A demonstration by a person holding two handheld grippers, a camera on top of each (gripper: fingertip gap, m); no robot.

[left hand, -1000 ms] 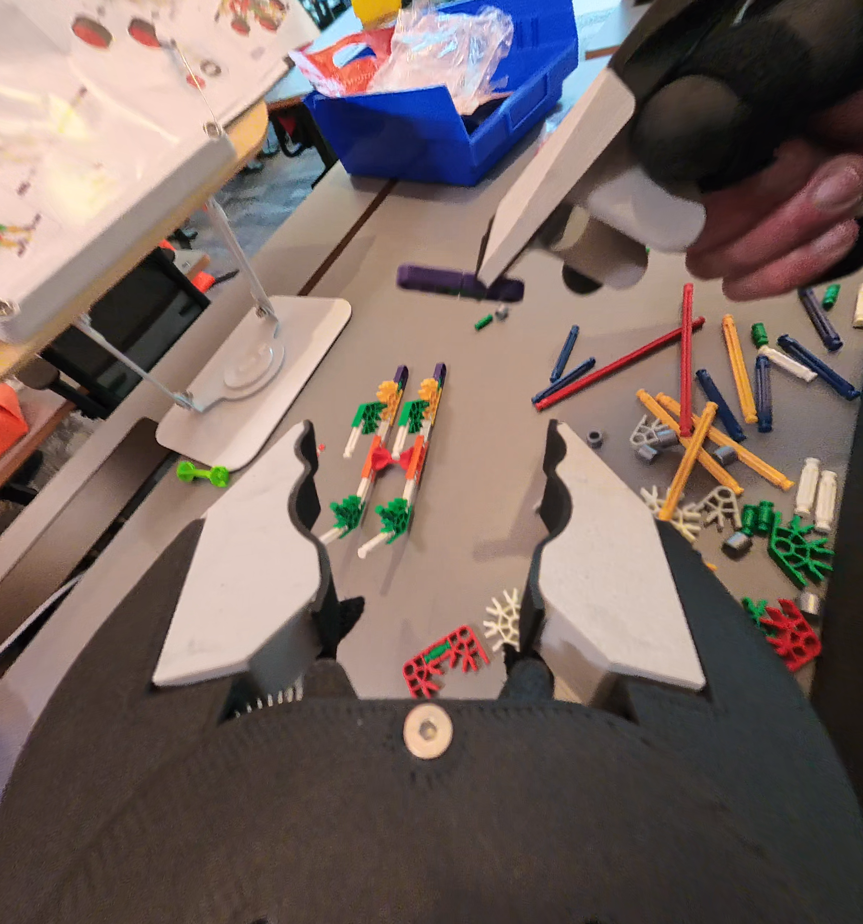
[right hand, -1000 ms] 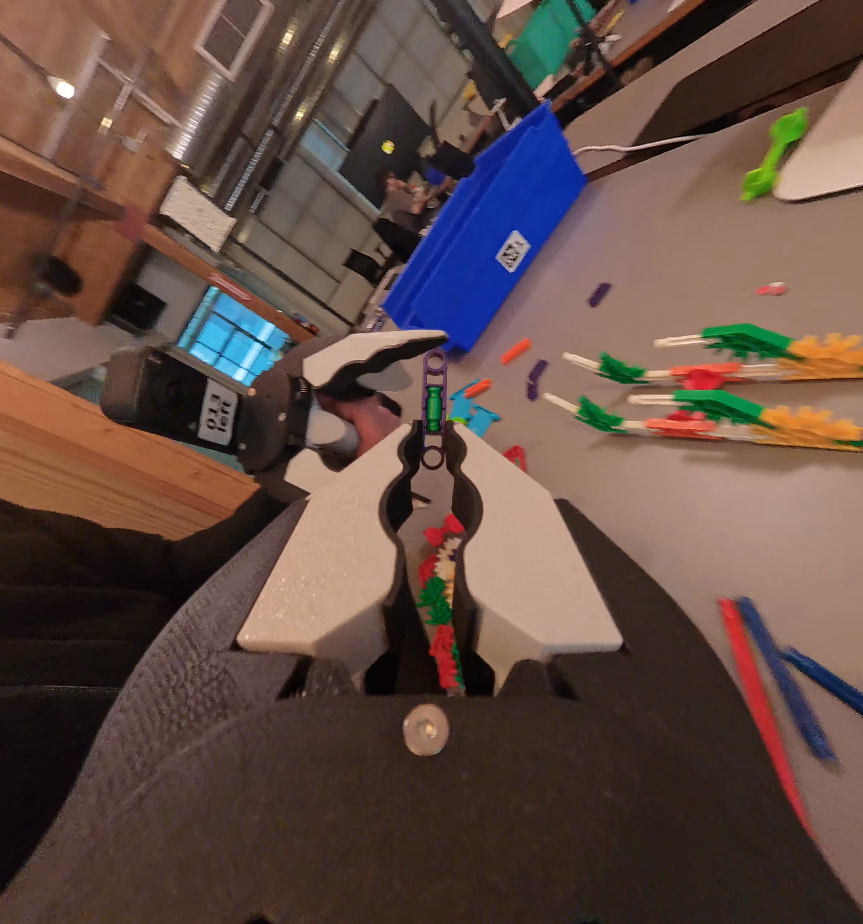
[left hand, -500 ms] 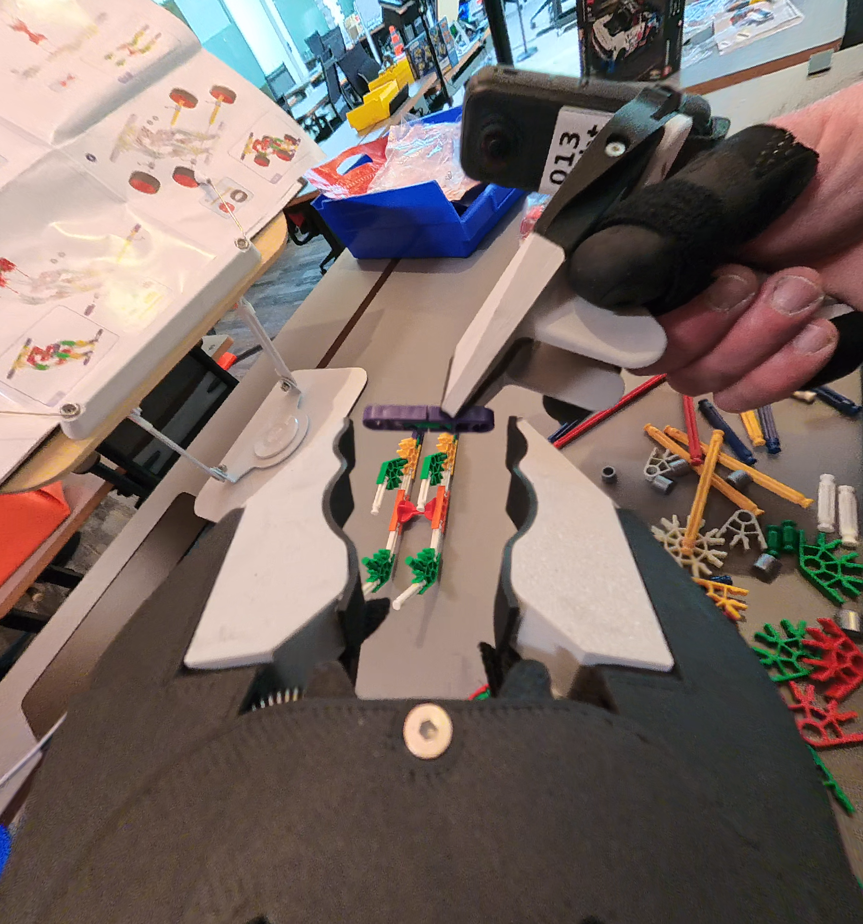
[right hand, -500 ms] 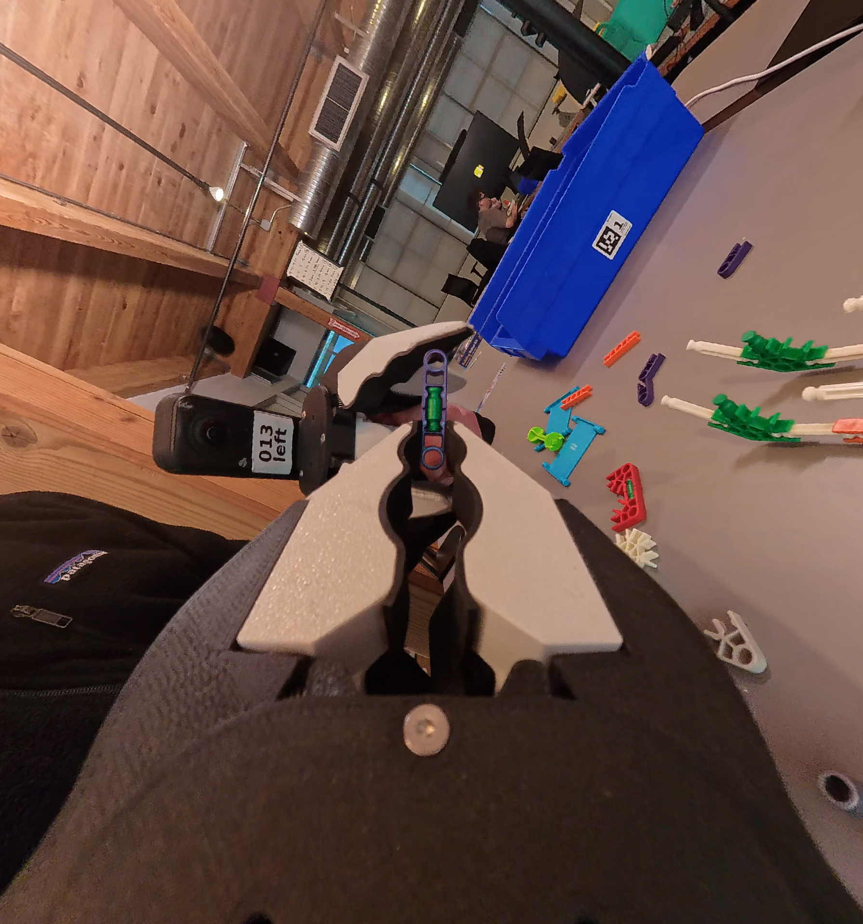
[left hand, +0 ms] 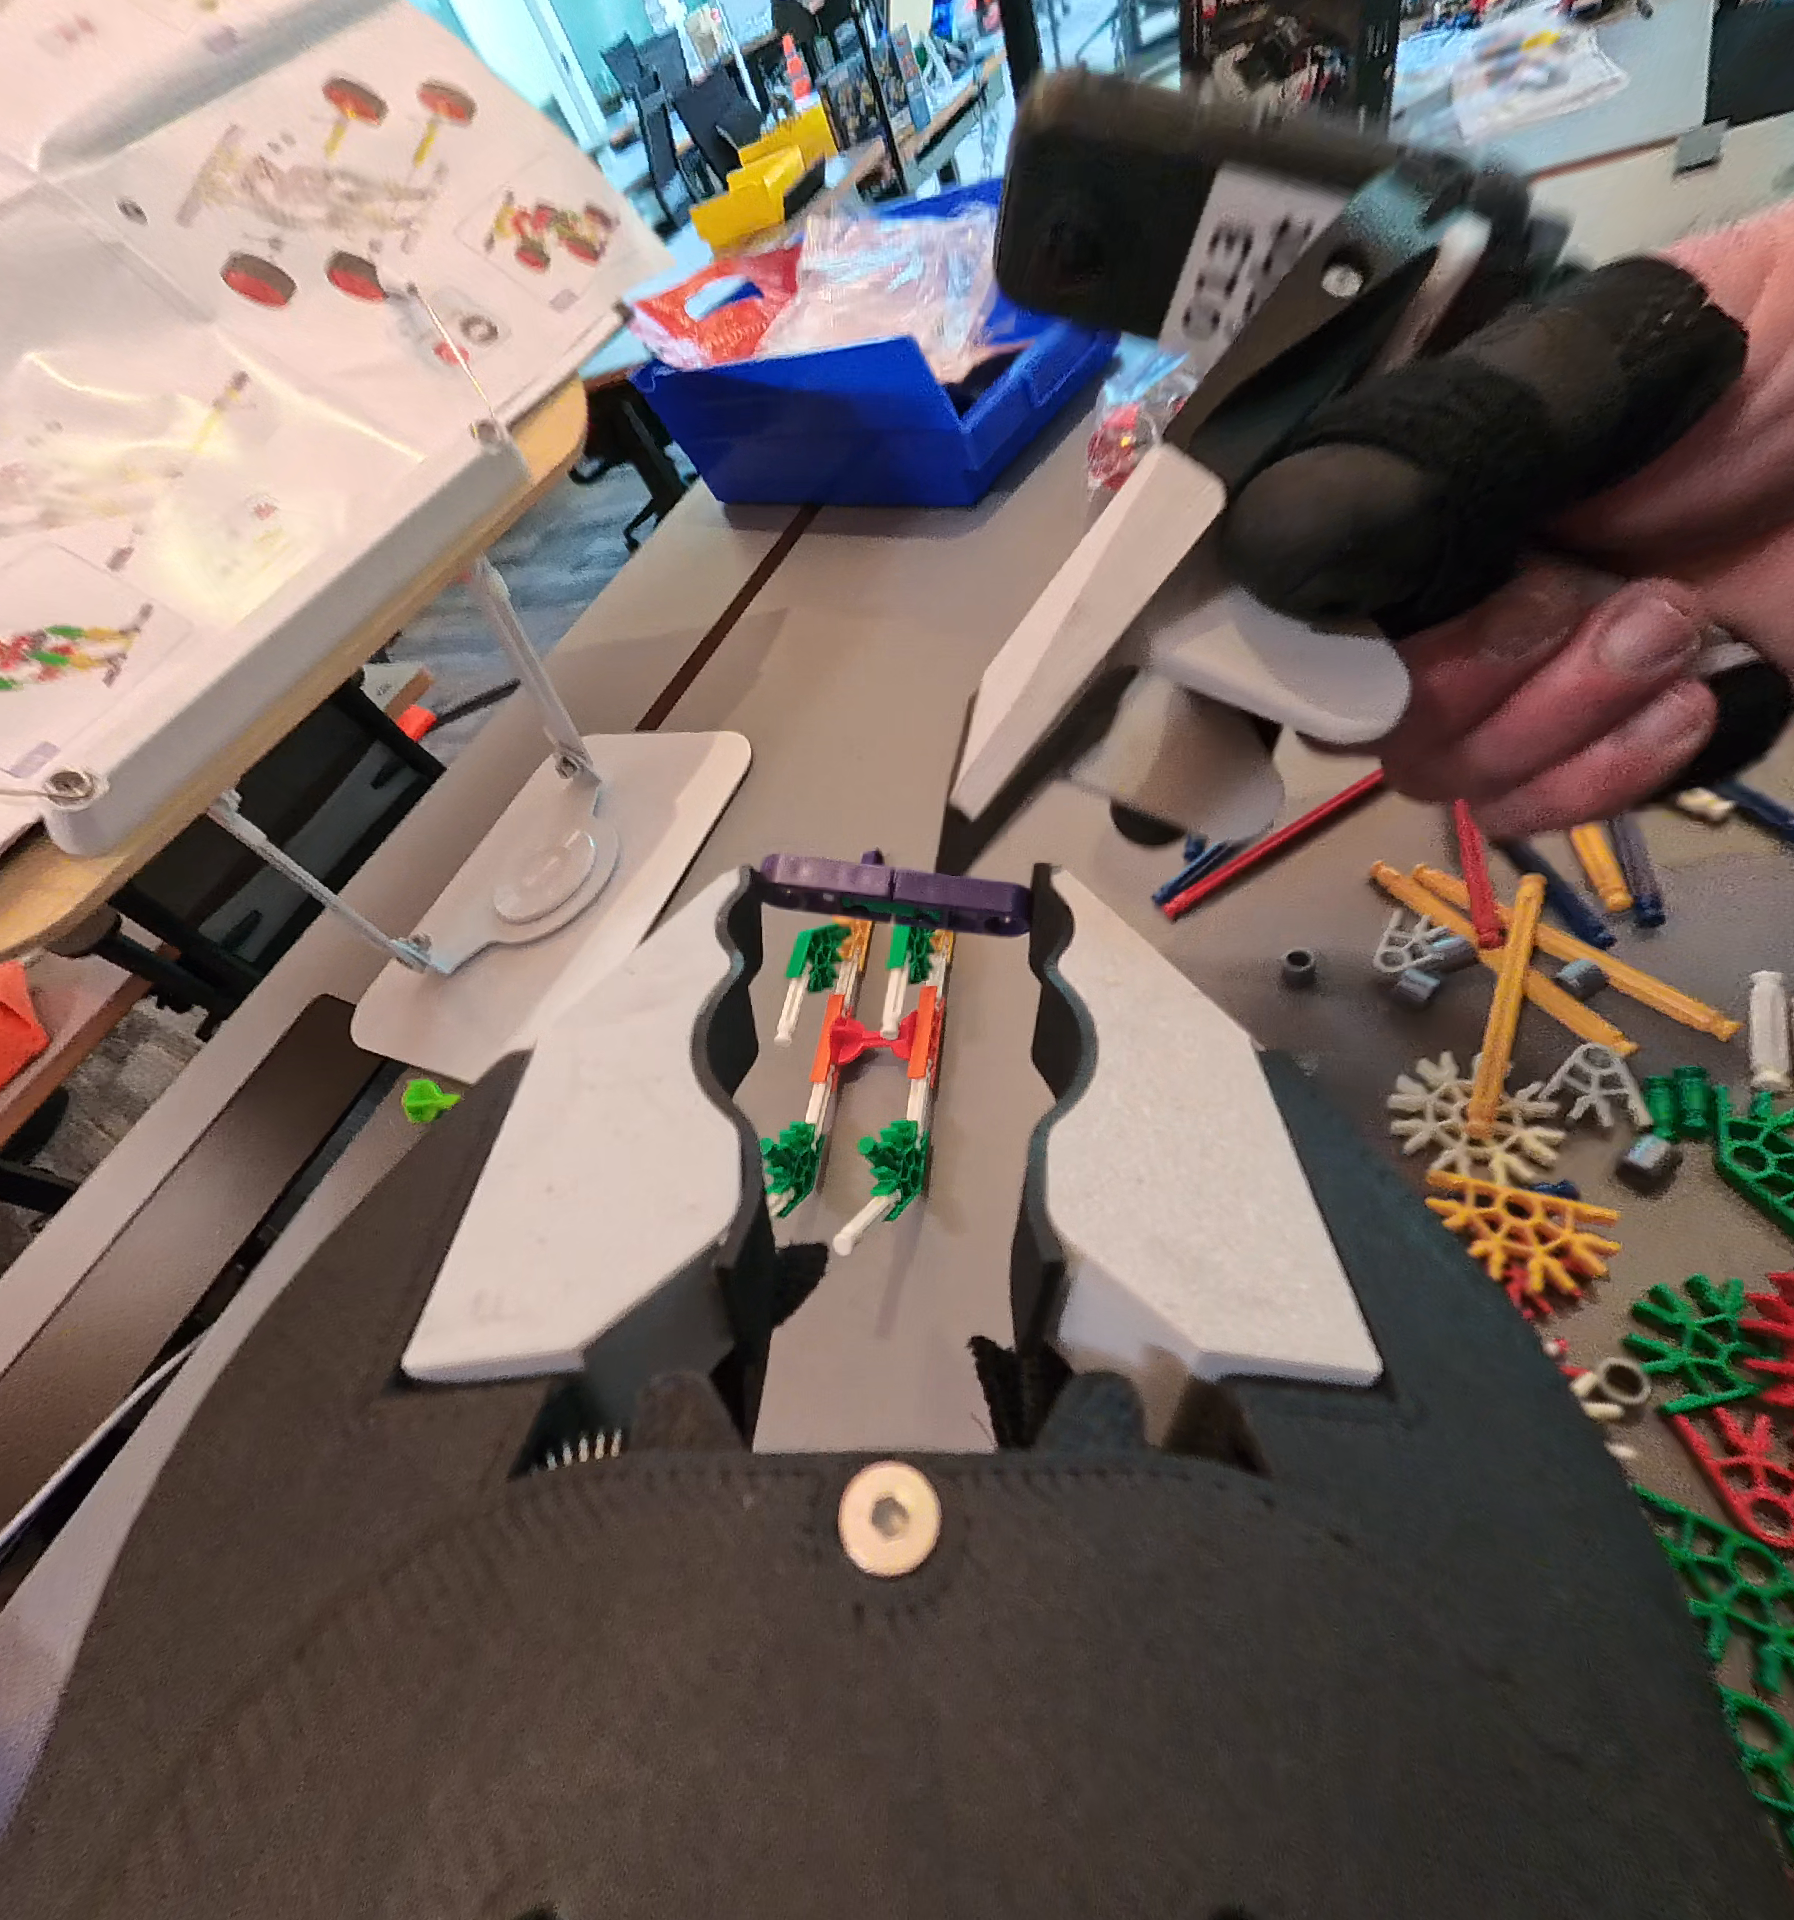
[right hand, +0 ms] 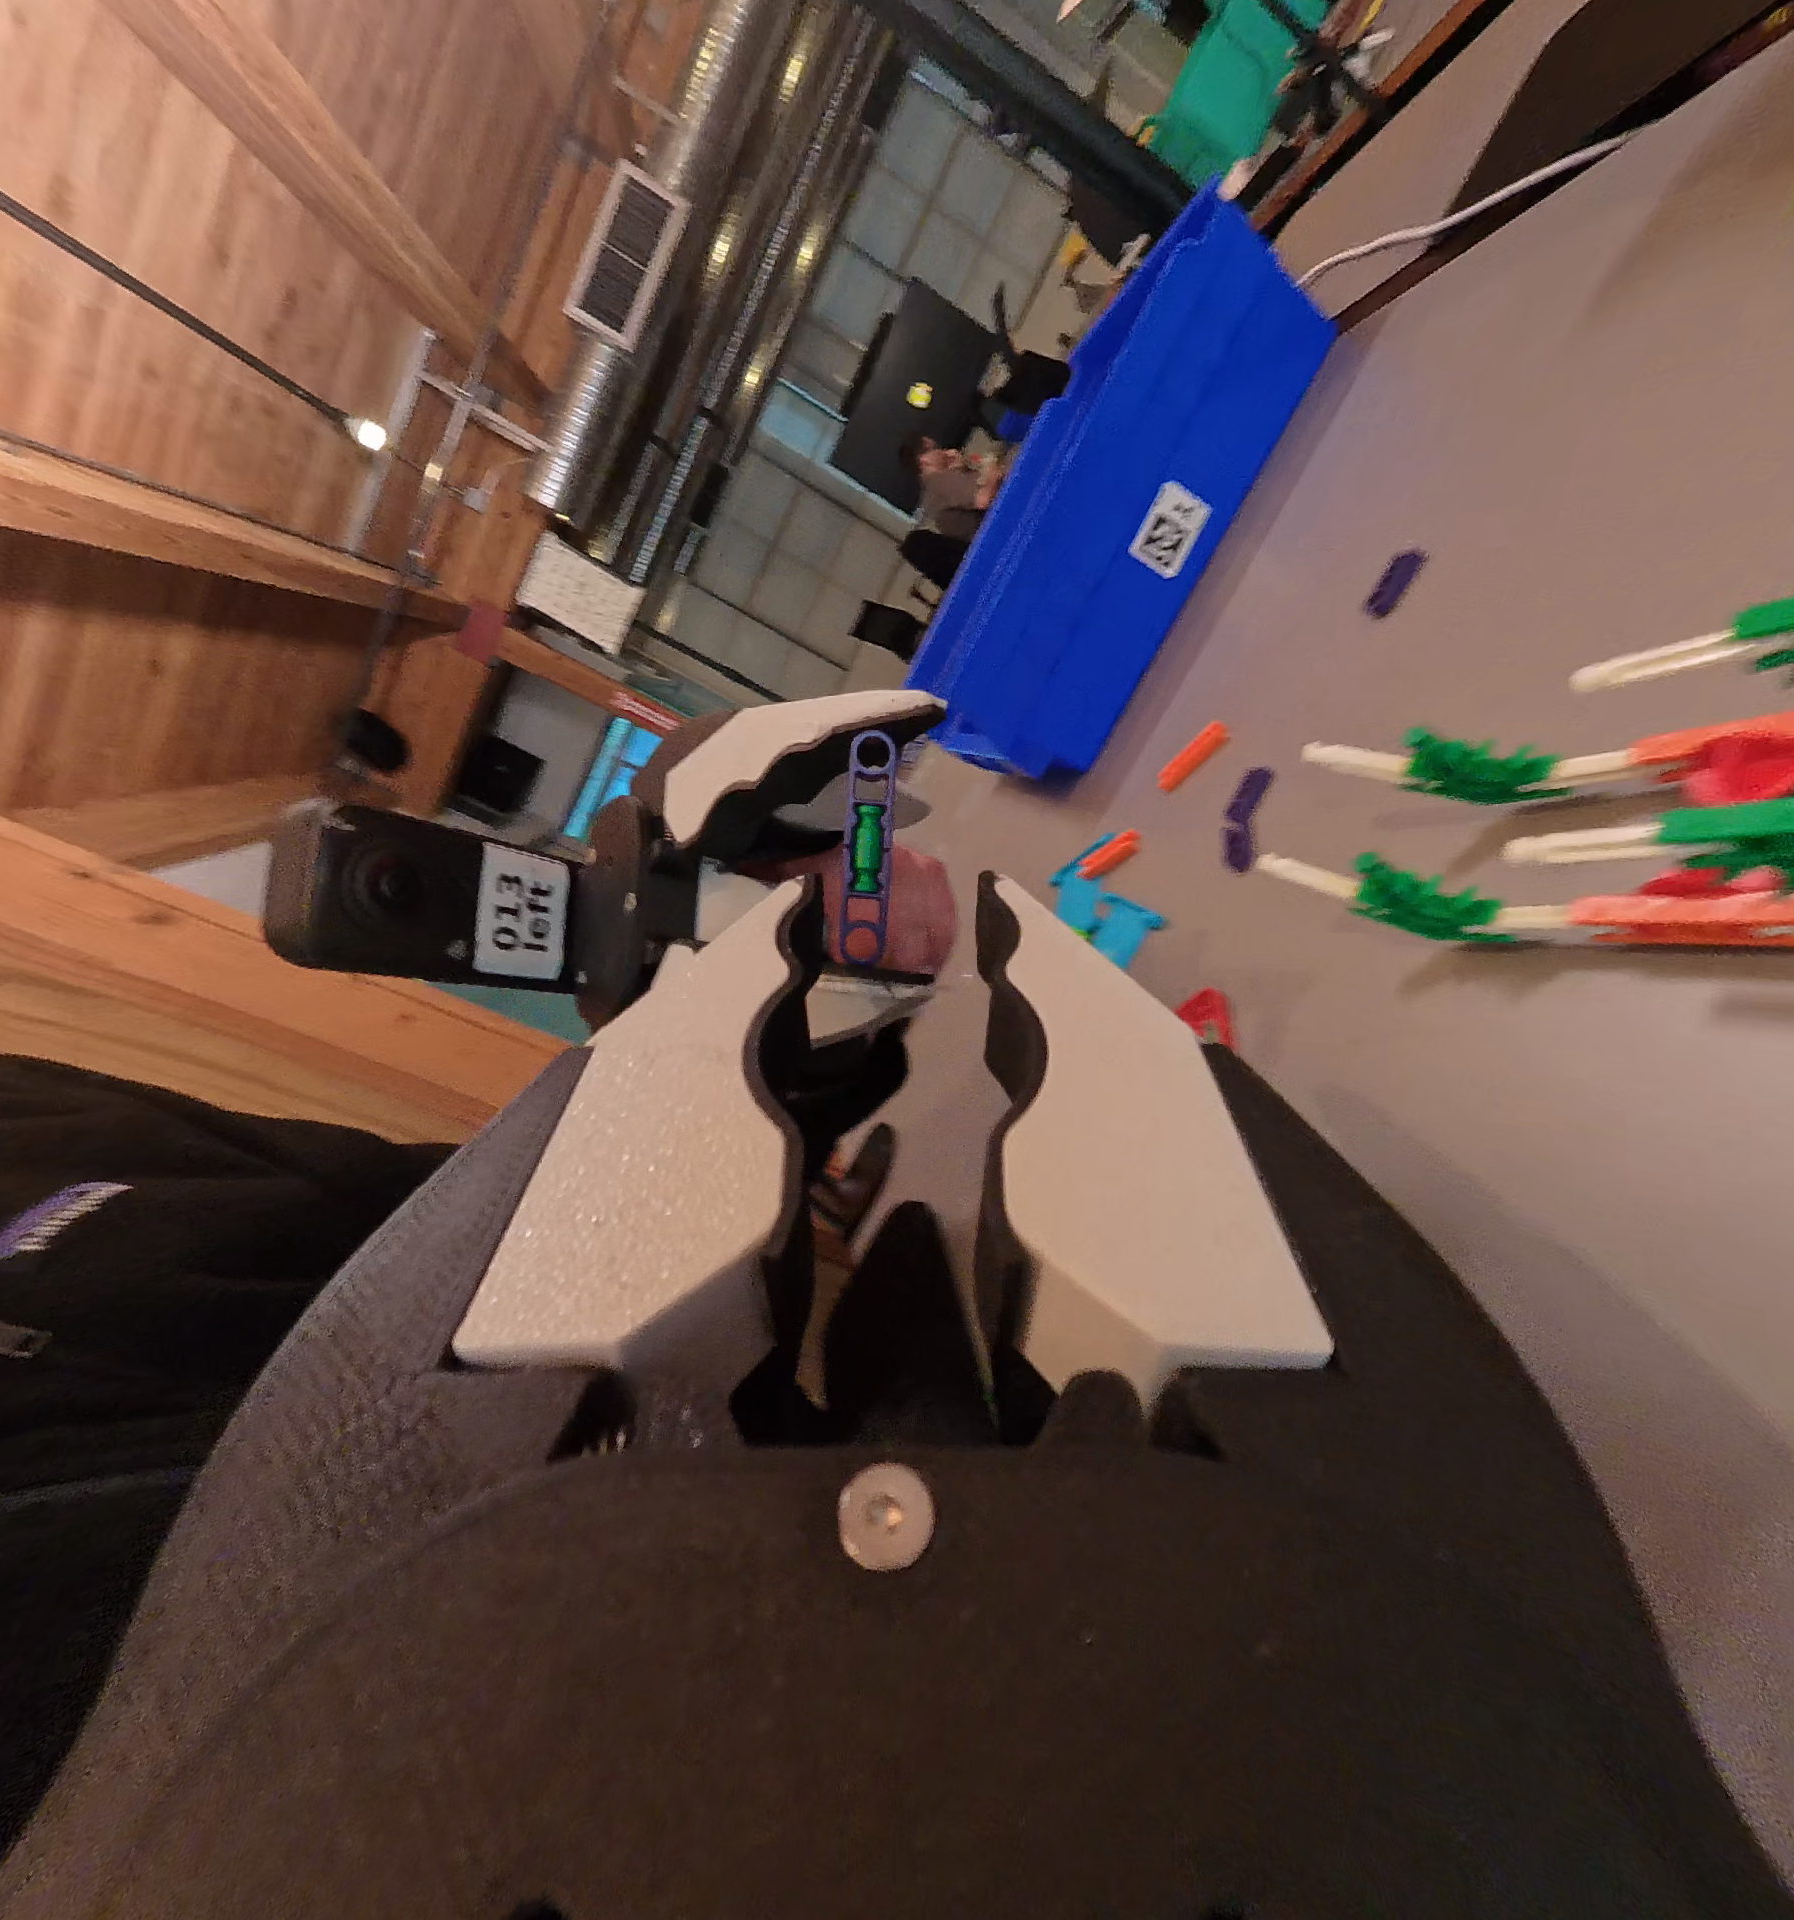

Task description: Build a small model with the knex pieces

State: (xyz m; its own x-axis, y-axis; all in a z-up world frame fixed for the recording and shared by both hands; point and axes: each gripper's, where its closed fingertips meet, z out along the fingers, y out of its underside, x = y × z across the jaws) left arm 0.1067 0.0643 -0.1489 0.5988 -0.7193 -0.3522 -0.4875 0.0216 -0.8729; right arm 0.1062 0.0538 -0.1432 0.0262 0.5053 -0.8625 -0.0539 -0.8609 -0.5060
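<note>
Left wrist view: the left gripper (left hand: pixel 891 899) pinches a purple bar with a green middle (left hand: pixel 893 894) endwise between its fingertips, so its long axis runs crosswise between the fingers. Below lies a rod model (left hand: pixel 857 1070) on the grey surface (left hand: pixel 872 644).

Right wrist view: the right gripper (right hand: pixel 888 899) has its fingers spread, empty, just short of the bar (right hand: pixel 865 862), apparently having let go.

Printed white label (right hand: pixel 524 912) noted on camera (right hand: pixel 384 883) left of jaws; coded sticker (right hand: pixel 1168 540) on blue bin (right hand: pixel 1080 582) beyond jaws. Wording withheld.
</note>
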